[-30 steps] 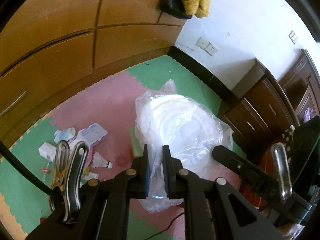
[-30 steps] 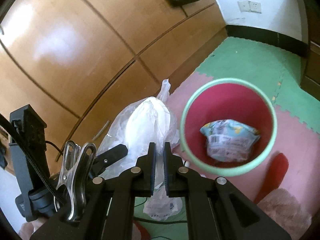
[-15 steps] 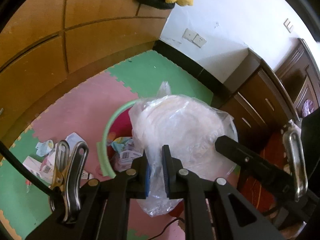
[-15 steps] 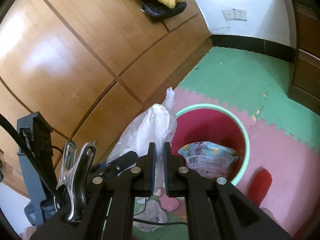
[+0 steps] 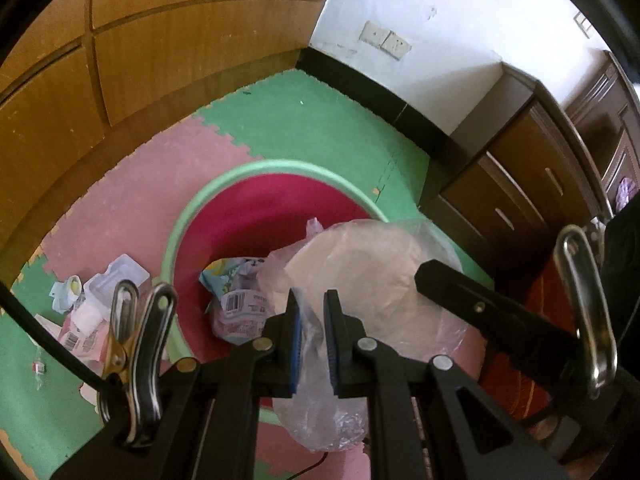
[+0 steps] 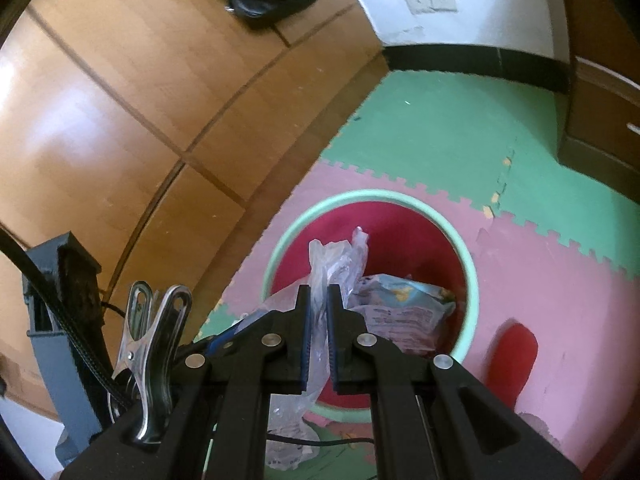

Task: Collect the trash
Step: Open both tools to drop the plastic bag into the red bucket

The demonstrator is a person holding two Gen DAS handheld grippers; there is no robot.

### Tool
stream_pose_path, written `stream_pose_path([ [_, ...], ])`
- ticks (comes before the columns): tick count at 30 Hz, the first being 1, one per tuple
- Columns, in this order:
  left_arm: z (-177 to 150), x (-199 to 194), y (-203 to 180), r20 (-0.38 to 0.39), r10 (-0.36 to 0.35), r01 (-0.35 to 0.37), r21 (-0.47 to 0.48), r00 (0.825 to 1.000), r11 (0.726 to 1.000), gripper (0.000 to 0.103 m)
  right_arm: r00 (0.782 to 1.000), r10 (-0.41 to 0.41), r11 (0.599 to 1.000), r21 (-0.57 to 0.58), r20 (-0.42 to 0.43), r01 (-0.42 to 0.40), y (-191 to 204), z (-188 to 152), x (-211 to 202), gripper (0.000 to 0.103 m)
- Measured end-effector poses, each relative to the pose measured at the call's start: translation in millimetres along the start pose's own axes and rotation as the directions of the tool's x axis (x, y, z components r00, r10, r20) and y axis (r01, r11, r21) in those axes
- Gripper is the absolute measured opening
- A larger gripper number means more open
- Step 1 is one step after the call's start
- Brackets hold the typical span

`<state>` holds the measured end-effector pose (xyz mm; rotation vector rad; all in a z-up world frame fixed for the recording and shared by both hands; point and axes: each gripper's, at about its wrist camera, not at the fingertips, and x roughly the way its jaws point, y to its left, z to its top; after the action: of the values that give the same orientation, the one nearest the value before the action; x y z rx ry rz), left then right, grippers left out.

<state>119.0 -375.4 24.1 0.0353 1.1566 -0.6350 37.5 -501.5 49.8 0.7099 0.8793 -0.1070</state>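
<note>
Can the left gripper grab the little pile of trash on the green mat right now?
Probably not yet. The left gripper is shut on the clear plastic bag over the red bin, so the floor litter beside the bin must wait until the bag is released.

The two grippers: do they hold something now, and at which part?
Both hold one clear plastic bag: the left gripper pinches its near edge, the right gripper its bunched top.

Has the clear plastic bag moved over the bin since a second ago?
Yes. The clear plastic bag was beside the red bin over the foam mat; now it hangs over the bin's opening.
</note>
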Motion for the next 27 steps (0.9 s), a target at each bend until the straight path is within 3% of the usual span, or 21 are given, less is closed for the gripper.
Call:
stream_pose_path([
  [15,3,15,8,-0.018,0.038,-0.038,0.005,0.999,0.999,0.012,0.997,-0.065,0.996,0.067,-0.029,0.067,-19,-5,17,0.009],
  [19,2,9,14,-0.018,0.066,-0.066,0.007,0.998,0.998,0.016,0.998,-0.059,0.991,0.116,-0.026,0.061,-25,-6,17,0.019],
  [27,-2,-11,30,-0.004,0.091,-0.091,-0.025,0.996,0.996,0.021,0.998,-0.054,0.993,0.105,-0.026,0.056,-19,-10,17,0.024],
])
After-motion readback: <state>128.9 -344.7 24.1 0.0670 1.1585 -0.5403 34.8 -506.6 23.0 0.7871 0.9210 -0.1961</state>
